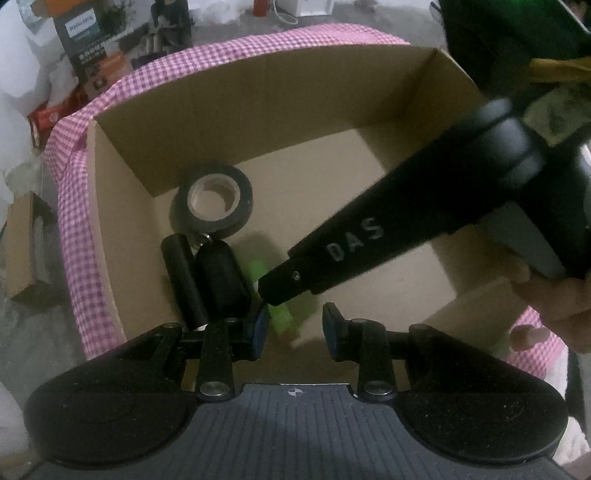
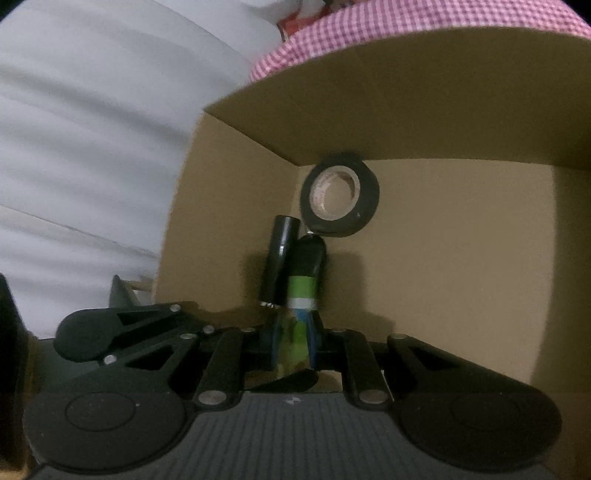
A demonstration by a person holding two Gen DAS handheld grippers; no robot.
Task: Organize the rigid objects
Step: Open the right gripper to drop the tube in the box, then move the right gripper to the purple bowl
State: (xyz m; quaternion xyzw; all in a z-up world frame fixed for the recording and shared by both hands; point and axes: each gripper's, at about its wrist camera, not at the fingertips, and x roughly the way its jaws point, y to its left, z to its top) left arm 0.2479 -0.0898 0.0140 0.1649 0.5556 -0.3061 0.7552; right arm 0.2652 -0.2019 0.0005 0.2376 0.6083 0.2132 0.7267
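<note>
Black tape roll (image 2: 340,194), two black cylinders (image 2: 279,258) lying in cardboard box (image 2: 461,258).

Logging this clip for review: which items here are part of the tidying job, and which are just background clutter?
Job: cardboard box; black tape roll; black cylinder; green-banded item clamped in right gripper; left gripper, empty.
Clutter: printed carton; red bottle; checked cloth.

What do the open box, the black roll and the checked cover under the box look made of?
Box: plain brown cardboard, matte, with creased corners. Black roll: tape, likely matte cloth or vinyl, on a pale printed card core. Checked cover: pink-and-white gingham, probably woven fabric; it drapes and wrinkles.
</note>
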